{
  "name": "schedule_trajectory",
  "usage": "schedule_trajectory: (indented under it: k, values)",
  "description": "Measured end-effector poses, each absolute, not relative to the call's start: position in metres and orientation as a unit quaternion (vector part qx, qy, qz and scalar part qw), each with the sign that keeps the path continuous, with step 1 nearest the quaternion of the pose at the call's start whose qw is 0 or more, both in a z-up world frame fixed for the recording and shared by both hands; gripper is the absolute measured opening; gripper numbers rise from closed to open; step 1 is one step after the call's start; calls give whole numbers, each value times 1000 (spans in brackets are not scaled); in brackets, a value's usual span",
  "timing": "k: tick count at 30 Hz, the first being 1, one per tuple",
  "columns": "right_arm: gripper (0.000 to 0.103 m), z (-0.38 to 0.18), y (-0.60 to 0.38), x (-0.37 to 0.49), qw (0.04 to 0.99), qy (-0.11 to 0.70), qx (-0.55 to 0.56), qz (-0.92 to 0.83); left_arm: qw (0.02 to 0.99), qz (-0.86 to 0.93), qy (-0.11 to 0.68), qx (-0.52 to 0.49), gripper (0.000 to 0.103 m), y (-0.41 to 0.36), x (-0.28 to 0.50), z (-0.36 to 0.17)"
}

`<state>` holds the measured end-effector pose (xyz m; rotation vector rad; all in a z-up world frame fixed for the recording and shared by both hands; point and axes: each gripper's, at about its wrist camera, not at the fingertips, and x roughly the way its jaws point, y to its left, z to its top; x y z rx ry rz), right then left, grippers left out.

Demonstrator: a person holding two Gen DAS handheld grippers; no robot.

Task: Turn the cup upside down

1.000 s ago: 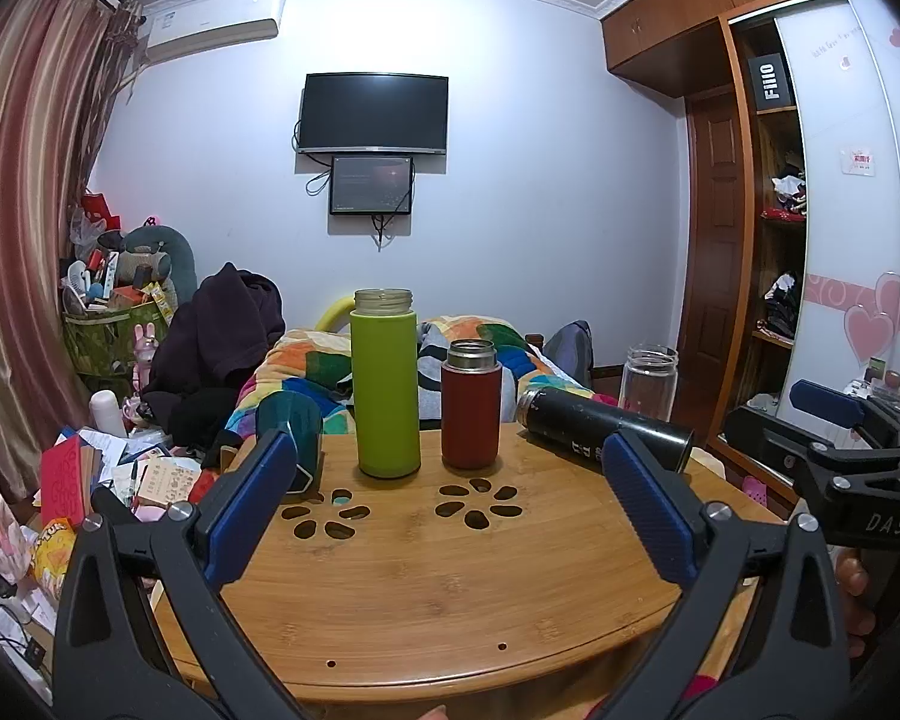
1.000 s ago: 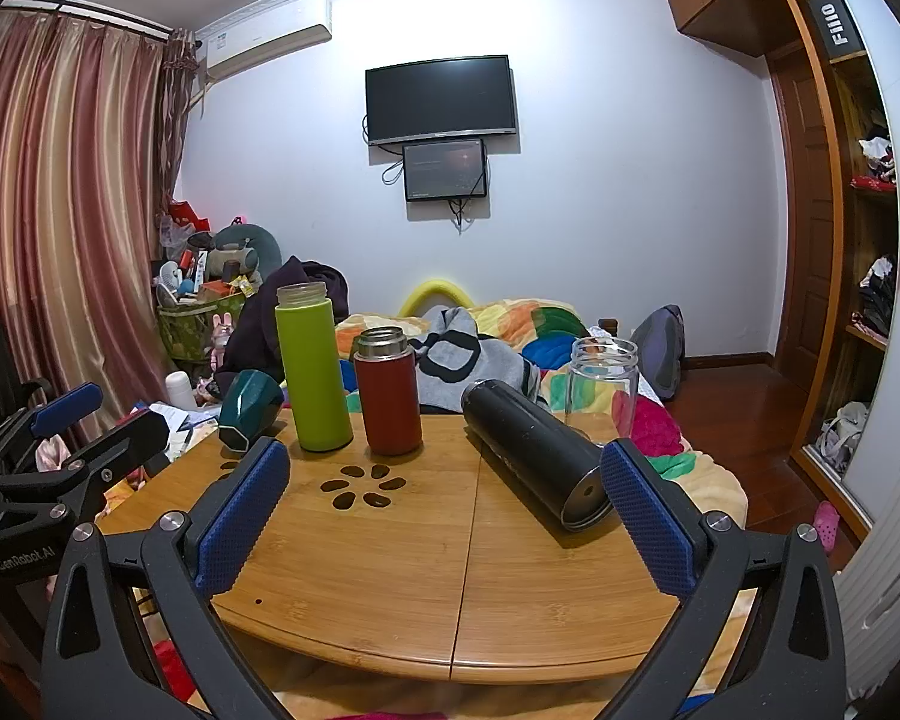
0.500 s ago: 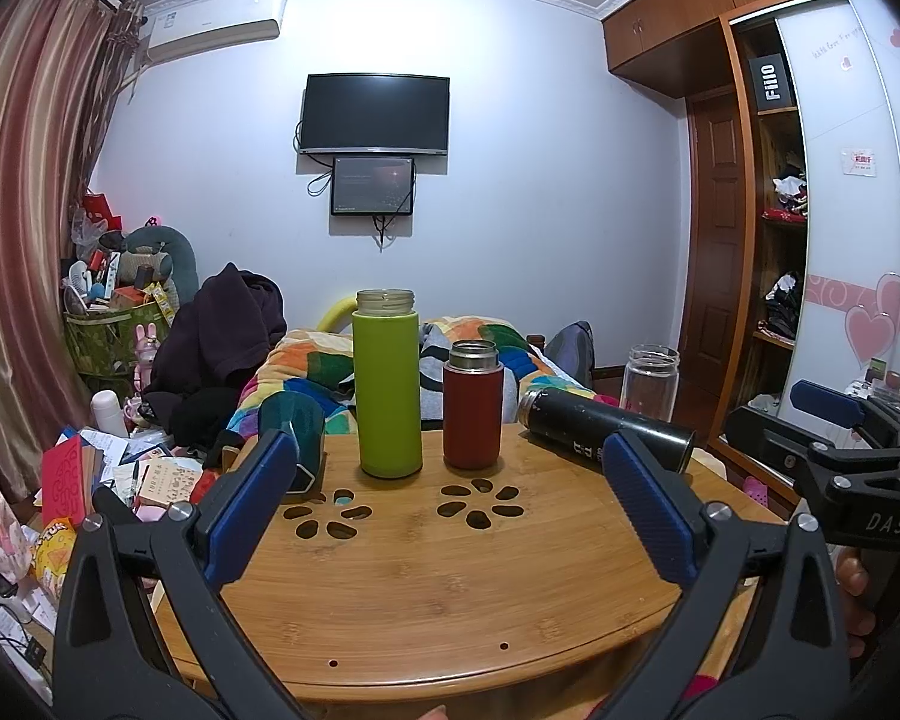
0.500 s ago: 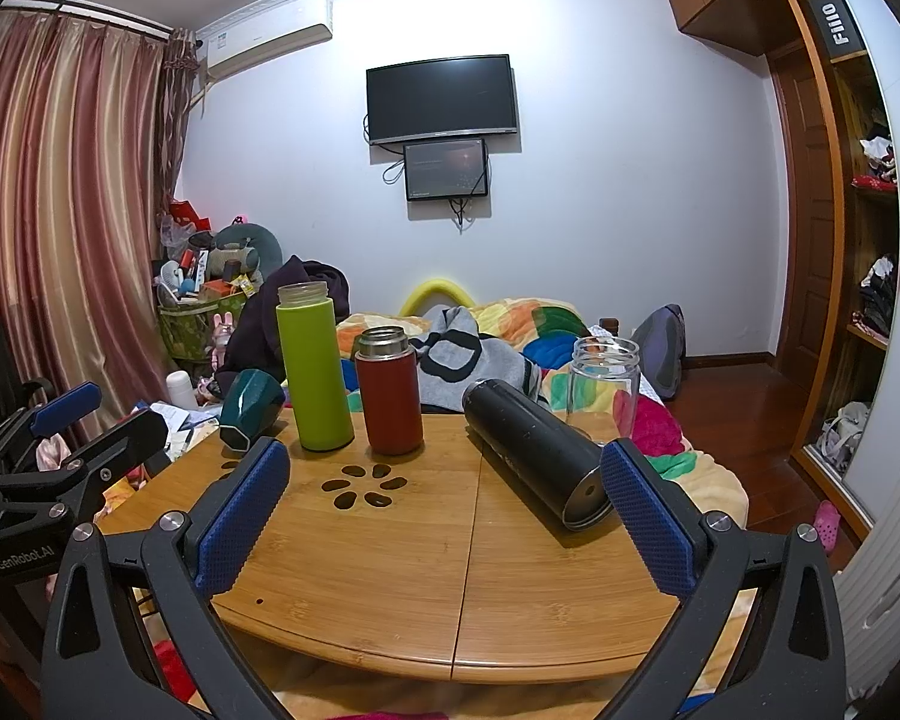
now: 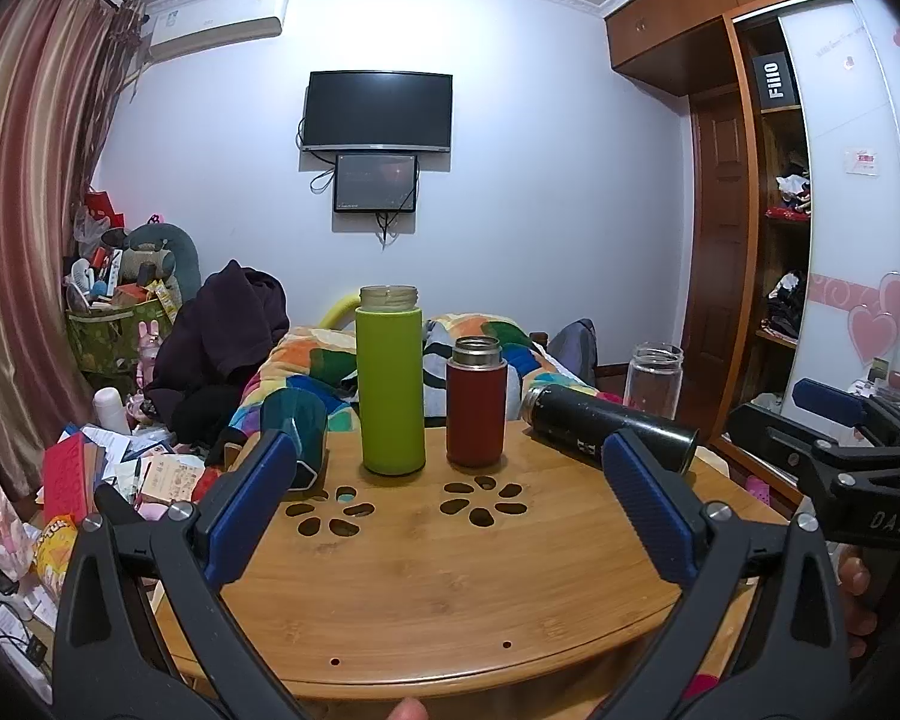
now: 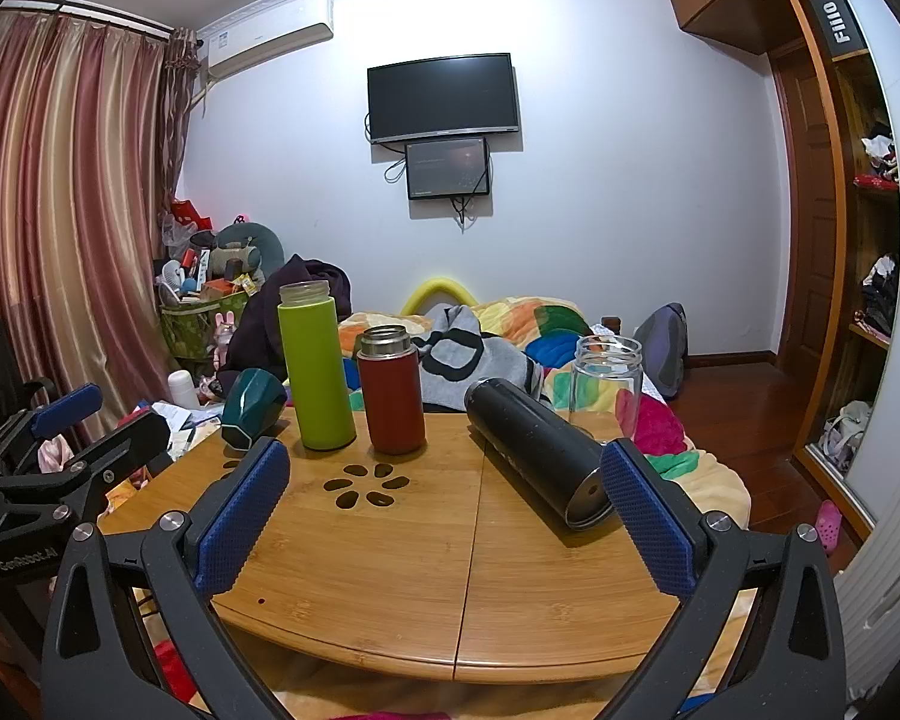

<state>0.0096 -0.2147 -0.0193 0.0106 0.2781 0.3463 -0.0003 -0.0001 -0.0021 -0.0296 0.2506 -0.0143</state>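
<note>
On the round bamboo table (image 5: 450, 588) stand a tall green cup (image 5: 389, 381) and a shorter red cup (image 5: 476, 402), both upright with open tops. A black cup (image 5: 606, 429) lies on its side at the right, and a dark teal cup (image 5: 297, 420) lies tipped at the left edge. A clear glass jar (image 5: 654, 378) stands at the back right. The same show in the right wrist view: green cup (image 6: 315, 366), red cup (image 6: 390, 399), black cup (image 6: 540, 459), teal cup (image 6: 251, 402), jar (image 6: 606, 384). My left gripper (image 5: 450, 510) and right gripper (image 6: 444, 516) are open and empty, near the table's front edge.
Behind the table is a bed with a colourful blanket (image 6: 510, 330) and dark clothes (image 5: 222, 330). Clutter and papers (image 5: 120, 468) lie on the floor at the left. A wardrobe (image 6: 858, 240) stands at the right. Flower-shaped cut-outs (image 5: 486, 498) pierce the tabletop.
</note>
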Motion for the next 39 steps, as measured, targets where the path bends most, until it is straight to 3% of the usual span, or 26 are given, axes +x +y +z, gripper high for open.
schedule_trajectory:
  k: [9, 12, 14, 19, 30, 31, 34, 39]
  values:
    - [103, -22, -214, 17, 974, 145, 7, 173, 988, -8, 154, -16, 103, 12, 27, -3]
    - [103, -25, -217, 24, 973, 151, 12, 174, 986, -7, 168, -11, 101, 20, 55, 1]
    - [103, -27, -218, 29, 972, 156, 14, 174, 984, -8, 181, -6, 91, 26, 79, 4]
    - [103, -34, -220, 42, 970, 168, 16, 173, 974, -3, 227, -17, 86, 42, 147, 5]
    - [103, -52, -233, 71, 966, 196, 28, 166, 960, 6, 278, -39, 86, 56, 241, -22]
    - [103, -54, -233, 73, 965, 200, 29, 165, 960, 6, 279, -35, 84, 55, 245, -24]
    - [103, -58, -234, 78, 963, 211, 32, 165, 955, 3, 294, -35, 64, 54, 258, -33]
    - [103, -60, -235, 79, 962, 213, 32, 166, 956, 11, 290, -36, 64, 53, 257, -35]
